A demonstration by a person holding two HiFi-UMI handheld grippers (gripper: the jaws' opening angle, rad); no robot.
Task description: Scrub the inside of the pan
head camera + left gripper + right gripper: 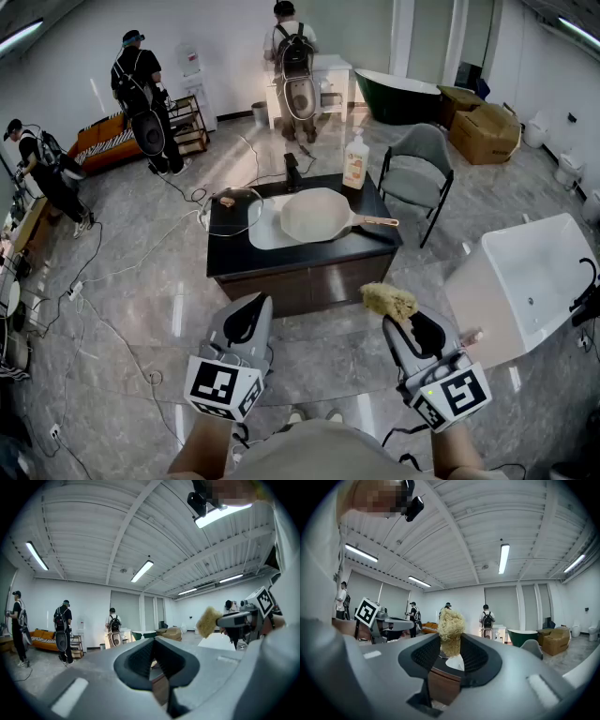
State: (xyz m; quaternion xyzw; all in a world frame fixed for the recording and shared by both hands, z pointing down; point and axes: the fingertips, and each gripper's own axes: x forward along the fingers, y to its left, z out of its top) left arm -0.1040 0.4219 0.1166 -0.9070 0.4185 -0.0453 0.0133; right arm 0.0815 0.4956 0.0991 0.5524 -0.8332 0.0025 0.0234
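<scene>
Head view looks down; gripper views face level toward counter [281, 261].

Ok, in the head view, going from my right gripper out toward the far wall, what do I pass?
right gripper, holding the sponge → counter → pan → bottle → person at the far wall

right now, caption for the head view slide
Right tool holds a sponge, left tool shut, pan ahead on the counter.
</scene>
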